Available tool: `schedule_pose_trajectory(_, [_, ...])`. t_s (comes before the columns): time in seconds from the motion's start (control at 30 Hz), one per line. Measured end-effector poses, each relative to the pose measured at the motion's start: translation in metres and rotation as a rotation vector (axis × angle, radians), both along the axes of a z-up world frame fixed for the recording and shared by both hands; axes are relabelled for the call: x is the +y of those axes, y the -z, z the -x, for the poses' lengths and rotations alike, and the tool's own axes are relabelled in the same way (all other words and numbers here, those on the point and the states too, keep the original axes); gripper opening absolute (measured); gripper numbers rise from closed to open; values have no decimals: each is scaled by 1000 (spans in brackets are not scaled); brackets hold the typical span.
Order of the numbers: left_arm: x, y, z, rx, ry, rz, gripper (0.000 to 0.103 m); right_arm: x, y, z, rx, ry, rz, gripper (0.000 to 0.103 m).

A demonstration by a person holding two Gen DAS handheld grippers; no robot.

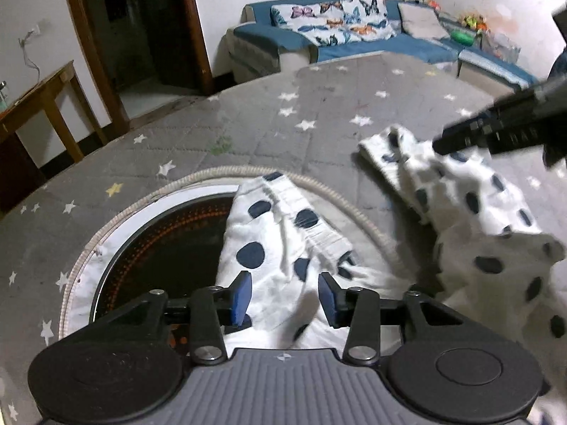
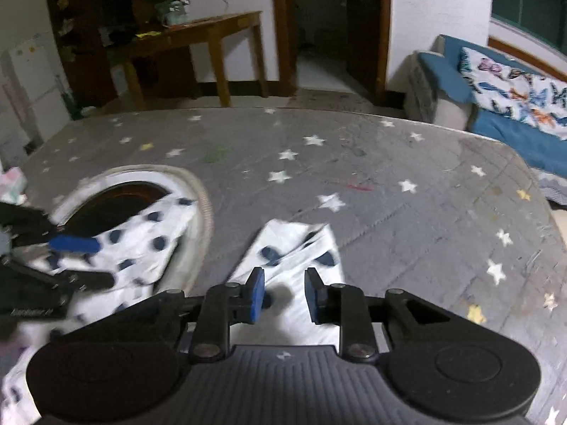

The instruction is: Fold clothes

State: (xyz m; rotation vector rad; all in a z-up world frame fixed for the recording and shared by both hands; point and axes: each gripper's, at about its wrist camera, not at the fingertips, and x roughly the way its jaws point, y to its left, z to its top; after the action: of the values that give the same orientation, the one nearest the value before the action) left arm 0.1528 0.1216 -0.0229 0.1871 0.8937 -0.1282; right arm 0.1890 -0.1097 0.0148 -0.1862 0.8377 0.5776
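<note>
A white garment with dark blue dots (image 1: 269, 233) lies spread on the grey star-patterned cover (image 1: 248, 124). One ribbed-cuffed part drapes over the round dark recess (image 1: 159, 248). The other part (image 1: 471, 198) stretches to the right. My left gripper (image 1: 285, 295) hovers over the draped part. Its blue pads stand apart and press on nothing. In the right wrist view, my right gripper (image 2: 283, 294) stands open above the flat cuffed end (image 2: 294, 251), cloth showing in the gap. The right gripper (image 1: 443, 143) also appears at the left wrist view's right edge. The left gripper (image 2: 85, 262) shows blurred at the right wrist view's left edge.
A pale rope rim (image 1: 198, 175) rings the recess. A blue sofa (image 1: 354, 49) with a butterfly blanket stands beyond the cover's far edge. A wooden table (image 2: 198, 32) and a dark doorway (image 2: 329, 17) are behind. Bare grey cover (image 2: 407, 184) stretches to the right of the garment.
</note>
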Motion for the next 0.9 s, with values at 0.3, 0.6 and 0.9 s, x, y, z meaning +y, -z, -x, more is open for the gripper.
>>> schedule_pose_trajectory(0.3, [30,-11,-6,-76,-107,7,1,-20,25,-37,99,105,-60,30])
schedule_pose_trajectory(0.6, [17,-24,4,-69,46,95,9,-30,31,-30,134,128,-128,3])
schedule_pose_trajectory(0.9, [-8,2,-2,-33,90,25,45,-31,-37,-5,-136,201,-119,2])
